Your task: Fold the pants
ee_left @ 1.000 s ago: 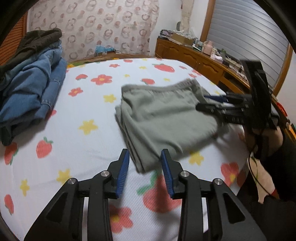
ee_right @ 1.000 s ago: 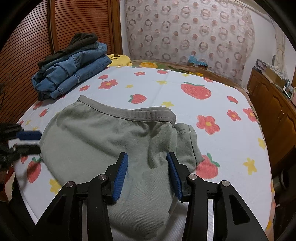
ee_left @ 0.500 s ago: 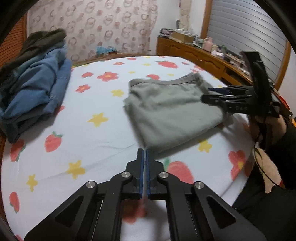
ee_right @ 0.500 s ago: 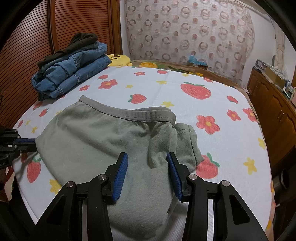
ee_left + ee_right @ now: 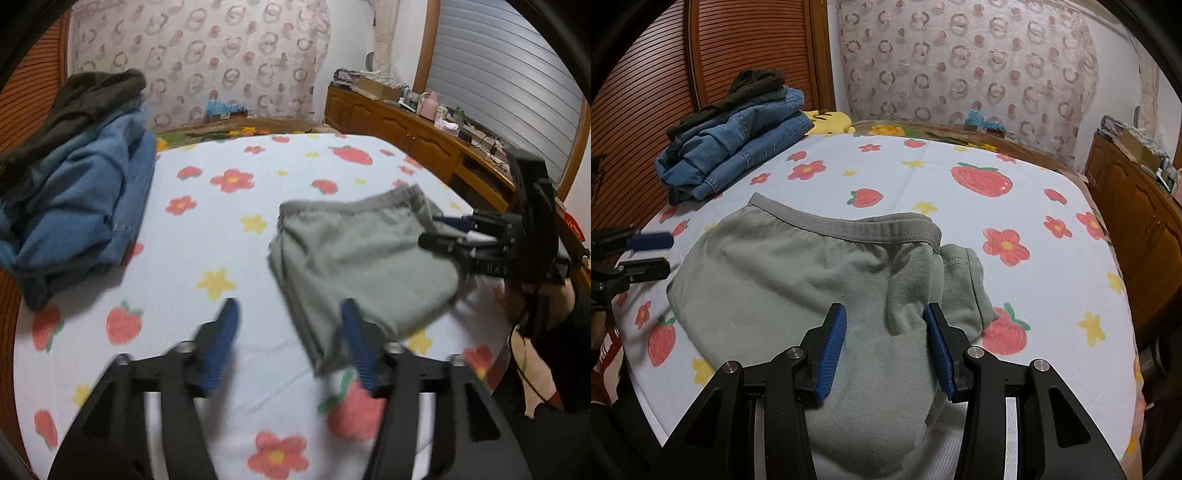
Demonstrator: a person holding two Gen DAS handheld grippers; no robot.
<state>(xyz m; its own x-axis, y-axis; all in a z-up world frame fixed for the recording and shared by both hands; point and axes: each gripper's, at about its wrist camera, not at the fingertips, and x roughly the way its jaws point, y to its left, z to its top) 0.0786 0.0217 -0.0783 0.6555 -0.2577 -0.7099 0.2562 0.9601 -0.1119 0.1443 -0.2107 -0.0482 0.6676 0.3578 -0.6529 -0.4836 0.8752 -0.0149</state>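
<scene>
The green pants [image 5: 820, 288] lie folded on the flowered bedsheet [image 5: 960, 155], a jeans pile [image 5: 738, 147] at ten o'clock. The right gripper [image 5: 884, 347] hovers apart over them, gripping nothing. Only the left wrist view shows the left gripper [image 5: 290, 345], whose jaws have just been opening, empty, at the pants' near corner, and a hand [image 5: 557, 299] at three o'clock.

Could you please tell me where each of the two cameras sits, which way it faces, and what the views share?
Left wrist: on the left gripper, jaws open, looking across the bed at the grey pants; the right gripper and hand show.
Right wrist: on the right gripper, jaws open above the pants, facing the headboard; the left gripper shows.
Shared: pants, bed, jeans pile.
</scene>
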